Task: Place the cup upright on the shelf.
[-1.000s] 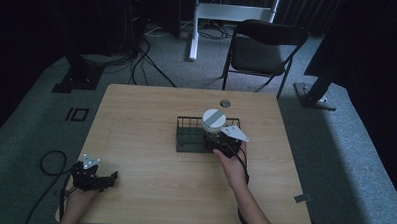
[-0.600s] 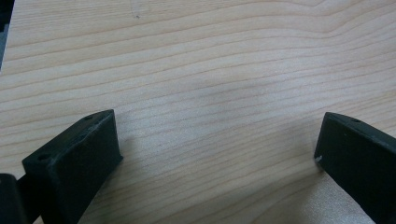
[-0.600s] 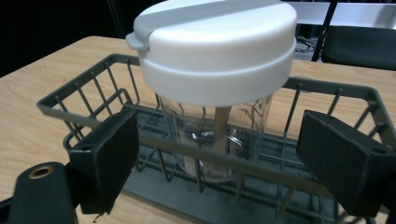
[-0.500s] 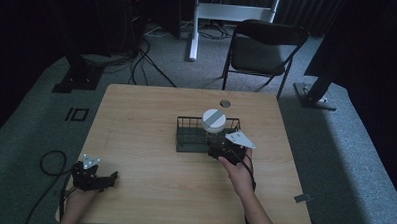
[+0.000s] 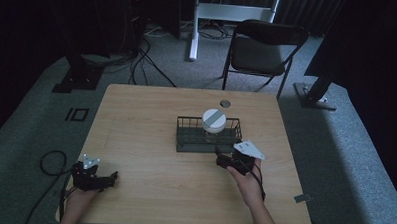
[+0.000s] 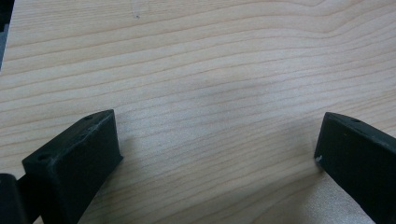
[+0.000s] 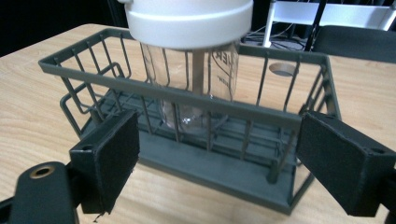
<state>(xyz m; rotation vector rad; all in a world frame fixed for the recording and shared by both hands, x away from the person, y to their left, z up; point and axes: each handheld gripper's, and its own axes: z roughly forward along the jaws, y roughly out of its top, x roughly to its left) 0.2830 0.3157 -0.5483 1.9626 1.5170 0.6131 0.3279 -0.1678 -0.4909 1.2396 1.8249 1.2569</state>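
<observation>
A glass jar [image 7: 196, 88] with a white lid [image 5: 214, 120] stands upright in a wire basket [image 5: 185, 140] mid-table; the right gripper [image 5: 224, 160], jaws spread, waits at the basket's 5 o'clock. The left gripper [image 5: 104, 179] rests spread at the table's 7 o'clock. Likely fragile, slippery glass; grip below the lid.

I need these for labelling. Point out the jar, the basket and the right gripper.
jar [image 7: 198, 100]: right gripper view, on its clear glass body below the white lid.
basket [image 7: 212, 170]: right gripper view, on its near base wall.
right gripper [image 7: 217, 161]: right gripper view, midway between its open black tips.
</observation>
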